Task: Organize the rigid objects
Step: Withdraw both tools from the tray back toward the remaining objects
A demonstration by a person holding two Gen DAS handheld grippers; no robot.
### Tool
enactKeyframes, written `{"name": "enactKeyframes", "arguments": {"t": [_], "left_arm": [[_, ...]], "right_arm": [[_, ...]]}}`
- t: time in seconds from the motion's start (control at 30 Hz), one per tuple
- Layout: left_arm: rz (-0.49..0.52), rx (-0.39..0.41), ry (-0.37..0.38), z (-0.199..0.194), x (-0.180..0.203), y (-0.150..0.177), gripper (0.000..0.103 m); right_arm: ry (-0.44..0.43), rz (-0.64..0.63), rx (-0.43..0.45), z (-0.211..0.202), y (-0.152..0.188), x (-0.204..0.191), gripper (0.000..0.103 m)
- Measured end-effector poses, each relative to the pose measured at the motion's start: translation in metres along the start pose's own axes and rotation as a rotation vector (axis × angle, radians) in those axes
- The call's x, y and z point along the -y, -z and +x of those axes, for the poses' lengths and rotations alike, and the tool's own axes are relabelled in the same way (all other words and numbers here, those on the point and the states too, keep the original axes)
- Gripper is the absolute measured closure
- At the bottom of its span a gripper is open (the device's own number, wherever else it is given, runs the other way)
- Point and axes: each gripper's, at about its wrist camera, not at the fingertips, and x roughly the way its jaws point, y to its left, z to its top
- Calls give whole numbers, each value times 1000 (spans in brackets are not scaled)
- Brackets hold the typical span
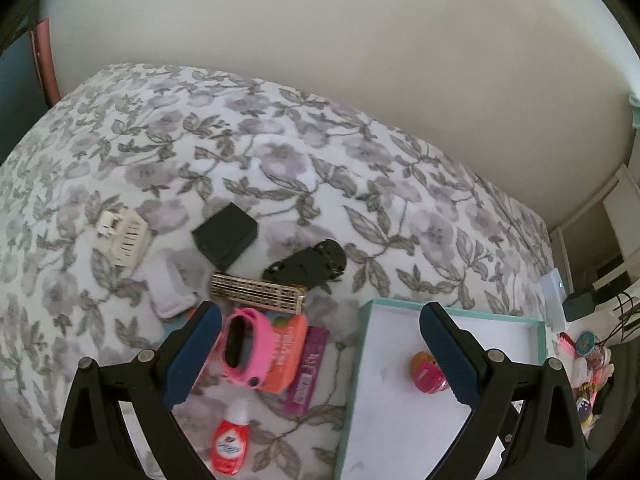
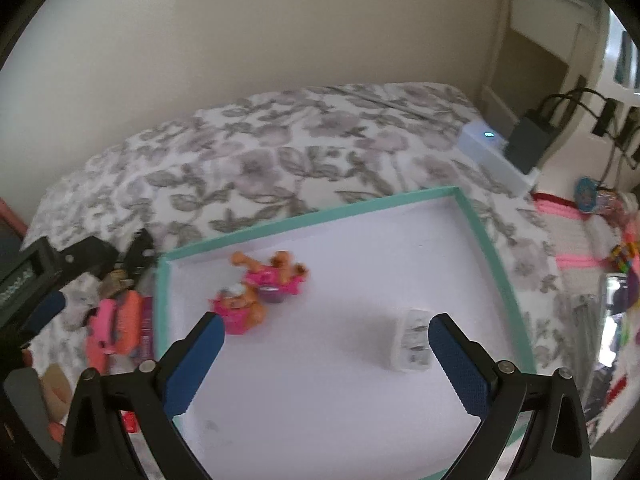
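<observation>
Through the left wrist camera we see the left gripper [image 1: 320, 354] with its ribbed blue fingers [image 1: 192, 356] spread wide and nothing between the pads. Below them lies a bed [image 1: 280, 160] under a soft quilt printed with grey leaves and mauve flowers. Rigid things are scattered on it: a cream plastic plug adapter [image 1: 122, 236], a matte black box [image 1: 225, 236], a black toy car chassis [image 1: 306, 266], a gold slotted metal bar [image 1: 258, 292], a glossy pink band [image 1: 244, 350] lying on an orange box [image 1: 286, 354], a purple flat packet [image 1: 308, 370] and a small red bottle [image 1: 228, 442] with a white cap. To the right sits a shallow tray [image 1: 538, 330] with a teal rim and smooth white floor, and a round pink and orange toy [image 1: 428, 372] lies inside it.

Through the right wrist camera we look down into the same tray [image 2: 496, 260]. The right gripper [image 2: 326, 358] stands fully open, its blue textured fingers [image 2: 460, 368] empty. Two pink and orange toy figures [image 2: 272, 276] lie close together near the tray's far left part, and a small clear blocky piece [image 2: 412, 338] rests on the white floor just beside the right finger. Outside the left rim we make out the pink band [image 2: 104, 320] and orange box [image 2: 130, 320], blurred.
</observation>
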Motion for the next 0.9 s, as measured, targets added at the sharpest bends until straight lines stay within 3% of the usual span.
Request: {"name": "enactKeyframes", "arguments": {"t": [0.23, 0.43, 0.67, 0.9], "left_arm": [[22, 55, -88, -38, -19, -9, 3], [-11, 57, -157, -60, -52, -9, 3], [-58, 8, -226, -59, -95, 0, 3], [-129, -74, -252, -38, -132, 13, 3]], "right_arm": [[-99, -47, 53, -26, -4, -35, 0], [-176, -111, 59, -44, -1, -72, 0], [-248, -199, -10, -42, 16, -115, 0], [-267, -262, -88, -25, 37, -149, 0]]}}
